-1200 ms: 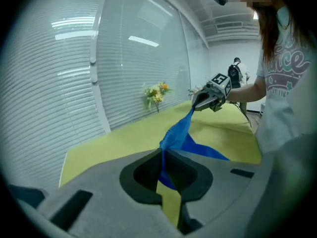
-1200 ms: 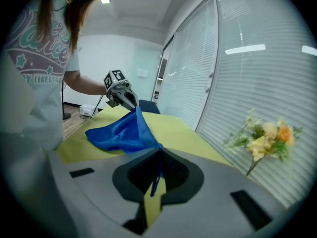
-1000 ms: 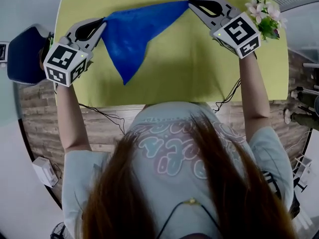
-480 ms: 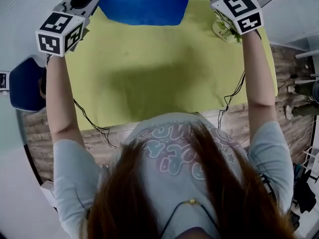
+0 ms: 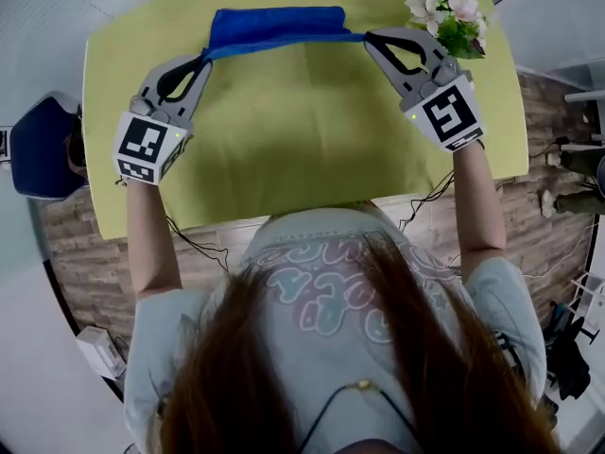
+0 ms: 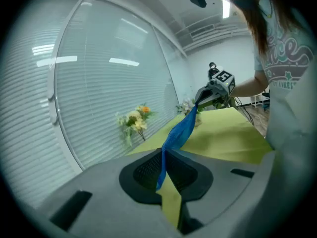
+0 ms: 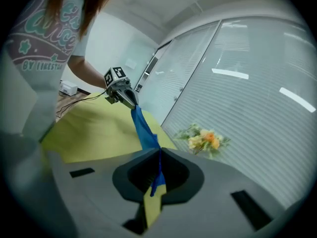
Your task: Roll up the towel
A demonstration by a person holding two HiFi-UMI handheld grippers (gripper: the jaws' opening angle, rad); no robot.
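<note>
The blue towel lies as a flat band across the far part of the yellow-green table. Its near edge is stretched taut between my two grippers. The left gripper is shut on the towel's left corner, and the right gripper is shut on the right corner. In the left gripper view the towel runs from the pinched jaws up to the other gripper. The right gripper view shows the same: towel clamped between the jaws, leading to the left gripper.
A bunch of artificial flowers stands at the table's far right corner, close to the right gripper. A blue chair sits left of the table. Cables hang over the near table edge. Window blinds stand behind the table.
Both grippers swung out over the far side of the table and came back with the towel. It hung as a loose triangle before; now it lies flattened along the table's far part.
</note>
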